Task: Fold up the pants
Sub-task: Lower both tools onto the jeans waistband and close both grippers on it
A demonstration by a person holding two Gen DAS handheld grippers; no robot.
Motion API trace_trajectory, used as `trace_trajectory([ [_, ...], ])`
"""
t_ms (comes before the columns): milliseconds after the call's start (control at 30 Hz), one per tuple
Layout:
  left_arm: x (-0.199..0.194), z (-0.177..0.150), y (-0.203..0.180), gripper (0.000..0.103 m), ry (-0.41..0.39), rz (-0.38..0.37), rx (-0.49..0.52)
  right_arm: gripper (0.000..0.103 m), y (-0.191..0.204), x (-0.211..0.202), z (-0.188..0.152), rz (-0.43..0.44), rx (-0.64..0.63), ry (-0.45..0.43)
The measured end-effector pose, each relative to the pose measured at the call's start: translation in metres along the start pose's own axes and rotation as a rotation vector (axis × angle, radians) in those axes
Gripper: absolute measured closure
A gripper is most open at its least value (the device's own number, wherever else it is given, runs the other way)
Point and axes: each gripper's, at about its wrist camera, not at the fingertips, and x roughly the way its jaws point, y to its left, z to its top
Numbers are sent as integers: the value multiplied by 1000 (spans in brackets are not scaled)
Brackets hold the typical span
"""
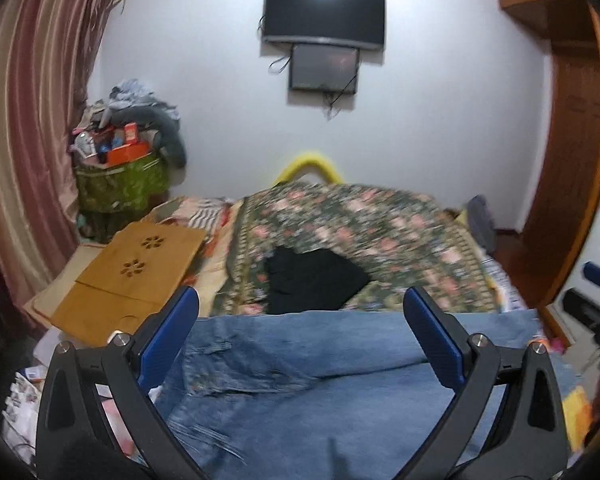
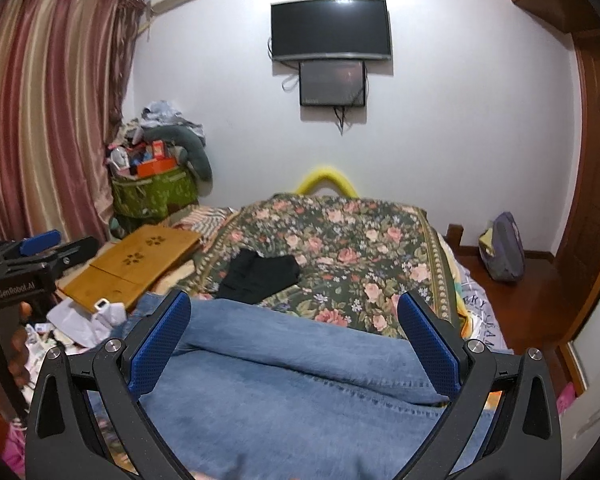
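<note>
The right gripper [image 2: 294,312] hangs over blue jeans [image 2: 284,392], its blue-padded fingers [image 2: 164,344] spread wide with nothing between them. The jeans lie in a rumpled fold across the near end of a bed [image 2: 476,320] covered by a floral blanket [image 2: 352,248]. A black garment [image 2: 260,274] rests on the blanket beyond the jeans. A wooden lap tray [image 2: 136,264] sits at left. At the left edge a hand [image 2: 18,344] holds the left gripper [image 2: 40,244]. Two dark screens [image 2: 332,28] hang on the wall.

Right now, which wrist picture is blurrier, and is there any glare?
Left wrist view: motion blur smears the floral bedspread and blue denim jeans. Right wrist view: sharper, roses crisp. Both: ceiling light glints on the black wall-mounted television, fisheye bends the walls.
</note>
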Motion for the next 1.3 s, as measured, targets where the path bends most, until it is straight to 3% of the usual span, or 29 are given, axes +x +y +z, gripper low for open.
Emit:
trace_trajectory([
  [333,133,12,68,0,196,96,51,0,-47,85,5,-29,-31,124],
  [633,251,-36,121,0,487,149,18,4,-73,158,-11,-3,-39,305],
  [733,282,-54,137,8,560,168,-17,10,-81,182,-20,10,-50,377],
  [867,310,-72,151,16,629,193,-21,16,-88,213,-30,47,-50,465],
  [1033,335,-92,159,19,739,147,-88,30,-88,250,-42,129,-21,568],
  [1100,342,-99,160,25,776,106,-126,36,-85,261,-48,178,0,609],
  [1200,342,-101,159,29,781,101,-135,38,-77,271,-57,243,17,670],
  [1300,336,-97,153,41,767,118,-86,40,-68,271,-69,290,12,704],
])
